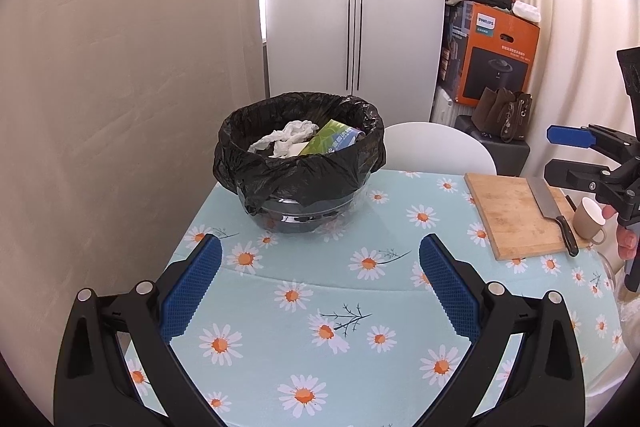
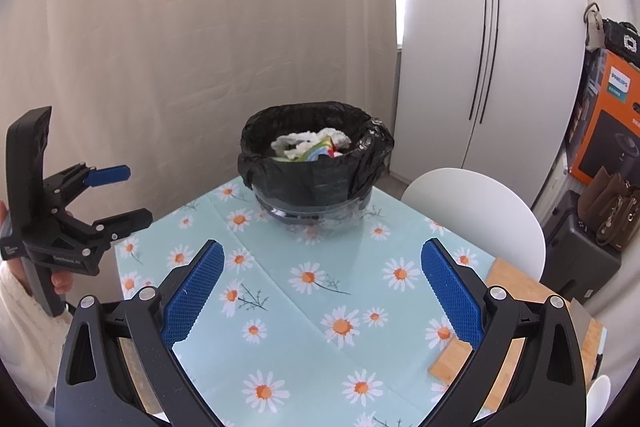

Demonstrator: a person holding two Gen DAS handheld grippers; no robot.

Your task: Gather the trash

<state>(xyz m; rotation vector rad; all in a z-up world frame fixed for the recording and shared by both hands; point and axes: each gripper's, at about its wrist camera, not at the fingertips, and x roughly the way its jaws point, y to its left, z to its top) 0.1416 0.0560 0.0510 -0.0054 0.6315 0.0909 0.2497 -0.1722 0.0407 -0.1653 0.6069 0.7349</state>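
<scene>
A small bin lined with a black trash bag (image 1: 300, 155) stands at the far end of the table (image 1: 320, 307); it also shows in the right wrist view (image 2: 316, 163). Inside lie crumpled white tissue (image 1: 288, 139) and a green-blue packet (image 1: 332, 139). My left gripper (image 1: 320, 247) is open and empty, above the tablecloth short of the bin. My right gripper (image 2: 322, 255) is open and empty, also short of the bin. The right gripper (image 1: 560, 155) appears at the right edge of the left view; the left gripper (image 2: 120, 195) appears at the left of the right view.
A wooden cutting board (image 1: 516, 211) with a cleaver (image 1: 552, 211) lies at the table's right, a beige mug (image 1: 590, 219) beside it. A white chair (image 2: 476, 219) stands behind the table. An orange box (image 1: 492, 55), bags and a white wardrobe (image 1: 356, 7) are beyond.
</scene>
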